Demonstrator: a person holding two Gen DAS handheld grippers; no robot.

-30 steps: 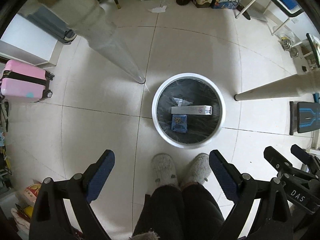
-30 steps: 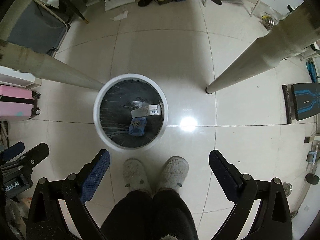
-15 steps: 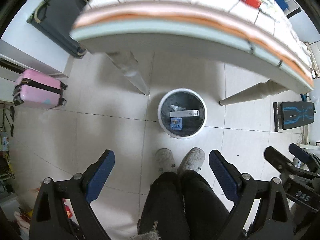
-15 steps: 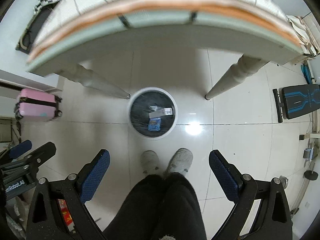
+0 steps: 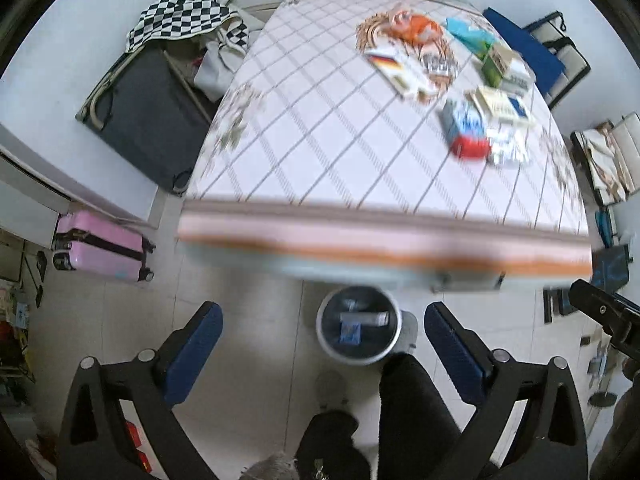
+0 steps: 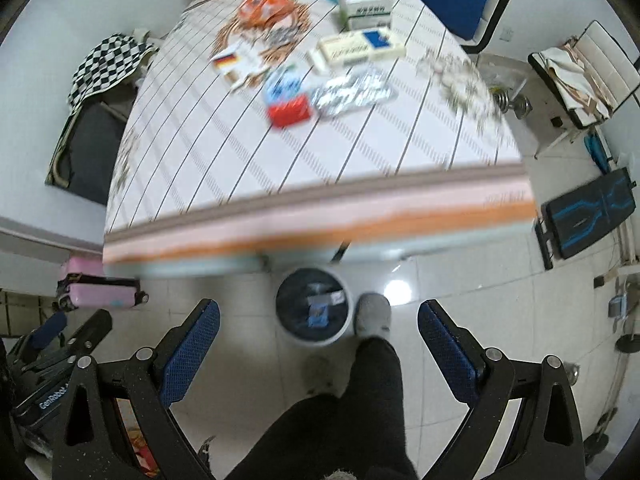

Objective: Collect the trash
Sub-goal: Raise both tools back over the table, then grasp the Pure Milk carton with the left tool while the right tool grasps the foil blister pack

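Trash is showing in two places now. Three pieces are lying at the bottom of the bin [image 5: 358, 330]: a long white box [image 5: 365, 318], a blue packet [image 5: 349, 332] and a smaller pale scrap behind them. The bin is standing on the tiled floor [image 5: 248, 328] just under the near edge of the desk [image 5: 320, 152], beside the person's slippered foot [image 6: 373, 314].

We are comparing with a second ago: then both cameras were looking almost straight into the bin from close above, with only desk legs in view. Now the bin is looking small and far below, and the whole desk top is coming into sight, blurred by the motion. Both hands are rising away from the drop.

On the desk more litter is waiting: a red-and-blue carton [image 5: 466, 130], a foil blister sheet [image 6: 352, 94], a pale flat box [image 6: 360, 50], an orange wrapper [image 5: 416, 28], a teal packet [image 5: 466, 36], a flag-marked box [image 5: 394, 66].

Left tongs [image 5: 322, 350] are opening to their widest, nothing between the blue pads. Right tongs [image 6: 318, 348] are standing wide too, empty.

We are judging the last deposit finished and the next fetch beginning; the carton and foil sheet nearest the desk edge look like the easiest next picks. A pink suitcase [image 5: 102, 246] is standing off to the left, no concern.
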